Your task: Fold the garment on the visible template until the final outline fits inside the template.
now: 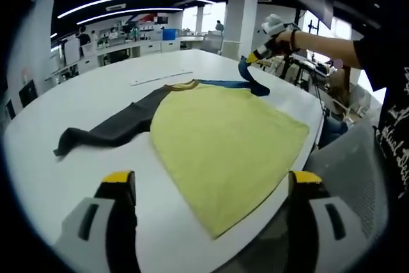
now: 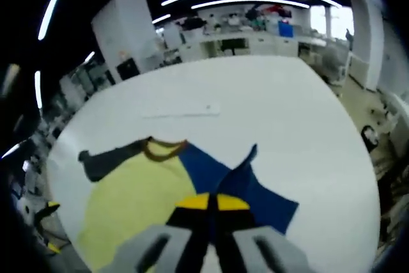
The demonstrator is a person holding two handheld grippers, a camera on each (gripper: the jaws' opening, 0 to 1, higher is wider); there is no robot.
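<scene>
Garment (image 1: 223,142): a raglan shirt with a yellow body, lying flat on the white table (image 1: 96,100); in the left gripper view its hem reaches the near right edge of the table.
Dark sleeve (image 1: 108,129): charcoal, stretched out flat to the left of the yellow body, its cuff well out on the bare table top.
Blue sleeve (image 1: 252,81): lifted off the table at the far right of the shirt, rising to the right gripper; in the right gripper view it spreads as a blue panel (image 2: 236,183) just beyond the jaws.
Collar (image 2: 163,150): a brownish band at the far end of the yellow body, between the two sleeves.
Right gripper (image 2: 213,204): jaws closed together, yellow tips touching, pinching the blue sleeve cloth; in the left gripper view it is held up by a person's gloved hand (image 1: 275,27) at the far right.
Left gripper (image 1: 211,187): jaws wide apart, holding nothing, hovering at the near edge of the table with the yellow hem between them.
White strip (image 2: 182,112): a thin flat piece on the table beyond the collar, apart from the shirt.
Template: cannot tell from either view.
</scene>
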